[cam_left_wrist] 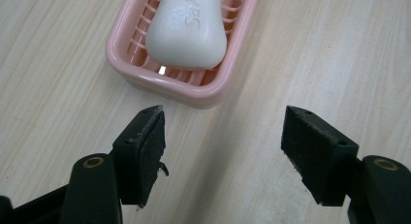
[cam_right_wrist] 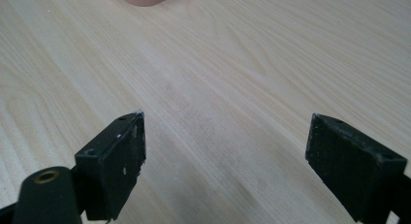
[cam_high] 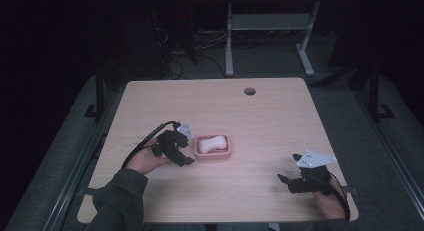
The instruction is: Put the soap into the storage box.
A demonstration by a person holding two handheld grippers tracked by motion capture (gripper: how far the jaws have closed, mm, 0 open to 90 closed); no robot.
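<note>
The left tool (cam_left_wrist: 223, 151) stands wide open and empty, just beside the pink dish (cam_left_wrist: 145, 76) holding the soap (cam_left_wrist: 189, 32); the right tool (cam_right_wrist: 225, 166) is open and empty over the bench (cam_right_wrist: 232, 78).

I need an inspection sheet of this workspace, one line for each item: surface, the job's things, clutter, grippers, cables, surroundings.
Surface: light wooden table, with a round hole near its far edge.
Job's things: white soap bar lies in the pink soap dish; the dish stands left of the table's centre.
Clutter: nothing seen.
Grippers: left gripper open, just short of the dish, nothing between the jaws; right gripper open over bare wood at the near right.
Cables: a black cable loops from the left gripper; another trails from the right gripper.
Surroundings: dark room; grey floor, a white desk frame and loose floor wires behind the table.
</note>
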